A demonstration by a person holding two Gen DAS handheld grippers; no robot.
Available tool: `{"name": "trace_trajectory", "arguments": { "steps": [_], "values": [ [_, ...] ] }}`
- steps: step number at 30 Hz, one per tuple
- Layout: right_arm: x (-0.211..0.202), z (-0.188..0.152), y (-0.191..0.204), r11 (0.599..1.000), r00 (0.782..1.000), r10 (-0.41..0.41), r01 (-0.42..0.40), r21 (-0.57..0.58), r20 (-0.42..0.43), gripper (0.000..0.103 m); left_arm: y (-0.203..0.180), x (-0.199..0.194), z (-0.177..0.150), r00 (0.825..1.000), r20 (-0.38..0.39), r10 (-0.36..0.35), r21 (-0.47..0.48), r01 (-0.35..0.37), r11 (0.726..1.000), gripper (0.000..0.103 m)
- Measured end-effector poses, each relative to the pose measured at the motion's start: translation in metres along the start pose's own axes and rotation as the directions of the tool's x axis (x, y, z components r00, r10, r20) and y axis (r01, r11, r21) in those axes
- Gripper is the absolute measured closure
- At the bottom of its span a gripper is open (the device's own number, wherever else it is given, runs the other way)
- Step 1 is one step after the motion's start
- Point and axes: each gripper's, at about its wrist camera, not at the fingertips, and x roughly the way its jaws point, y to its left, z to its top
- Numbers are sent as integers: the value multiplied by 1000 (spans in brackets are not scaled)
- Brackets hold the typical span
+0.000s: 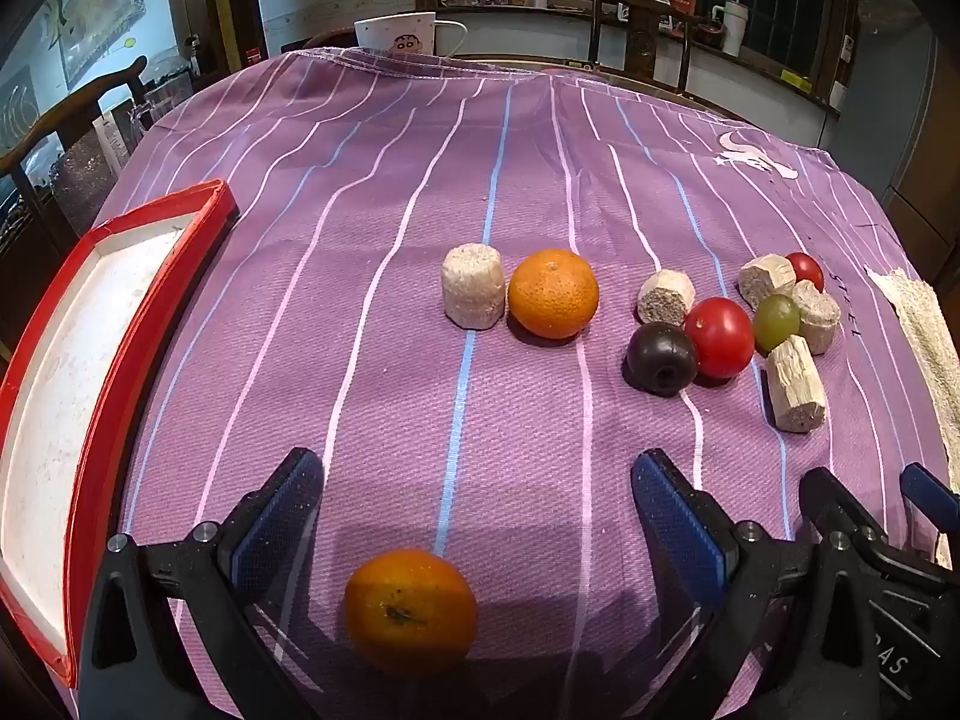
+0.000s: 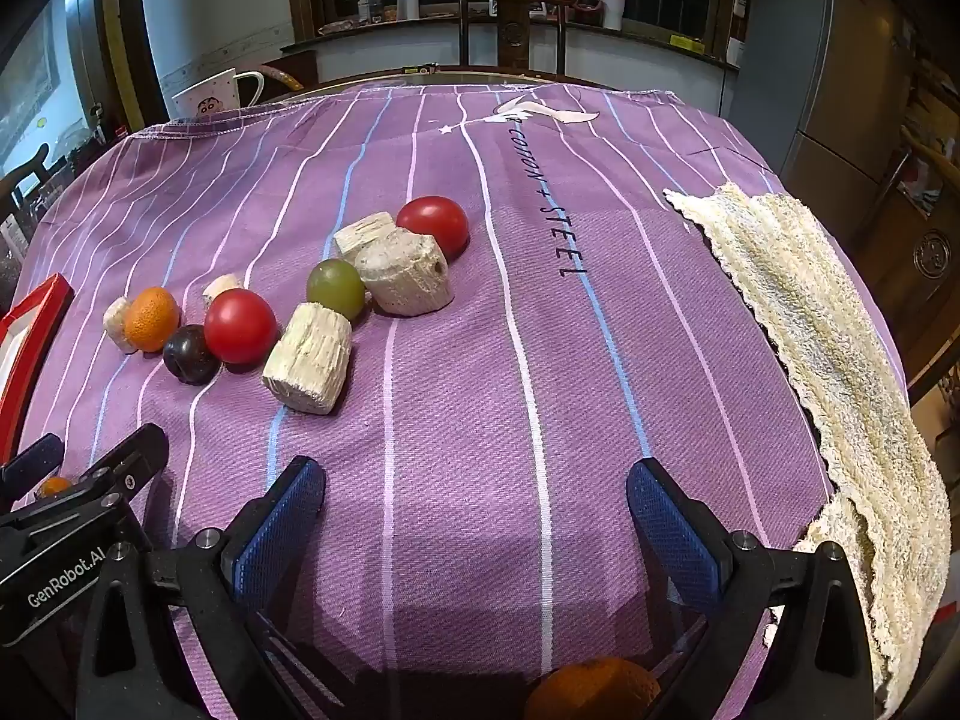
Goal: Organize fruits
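Note:
My left gripper [image 1: 477,474] is open above the purple striped cloth, with an orange [image 1: 411,609] lying low between its fingers, untouched. Ahead lie another orange [image 1: 553,293], a dark plum [image 1: 661,358], two red tomatoes [image 1: 719,336] [image 1: 805,269] and a green grape [image 1: 776,318]. My right gripper [image 2: 476,480] is open and empty; an orange [image 2: 591,690] lies on the cloth just below it at the frame's bottom edge. In the right wrist view the tomato [image 2: 240,326], plum [image 2: 191,354], grape [image 2: 335,286], far tomato [image 2: 433,223] and orange [image 2: 151,318] sit to the upper left.
Several pale wood chunks [image 1: 473,294] [image 2: 309,357] lie among the fruit. A red-rimmed white tray [image 1: 90,324] stands at the left. A cream knitted mat [image 2: 828,324] lies at the right edge. A white mug [image 1: 399,33] stands at the far edge.

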Motion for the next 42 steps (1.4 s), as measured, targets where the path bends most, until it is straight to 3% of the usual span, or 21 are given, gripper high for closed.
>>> {"name": "trace_trajectory", "arguments": {
  "steps": [8, 14, 19, 23, 32, 42],
  "values": [
    [-2, 0, -2, 1000, 1000, 1, -1, -20, -15, 1, 15, -5, 6, 992, -127, -19, -13, 17, 1000, 2],
    [-26, -1, -3, 999, 999, -39, 39, -11, 24, 1, 37, -59, 4, 1000, -13, -13, -82, 12, 997, 4],
    [-54, 0, 2, 999, 996, -25, 23, 31, 80, 1, 40, -95, 10, 999, 38, 25, -9, -25, 1000, 4],
    [-70, 4, 14, 1000, 999, 11, -13, 28, 52, 1, 40, -113, 13, 998, 66, 5, 37, -7, 999, 4],
    [-95, 5, 47, 998, 996, -14, 20, -59, 93, 1, 35, -125, 18, 996, 69, -49, 123, 40, 992, 4],
    [-98, 3, 52, 998, 996, -23, 27, -51, 86, 1, 41, -120, 19, 997, 31, -70, 136, 65, 989, 4]
  ]
}}
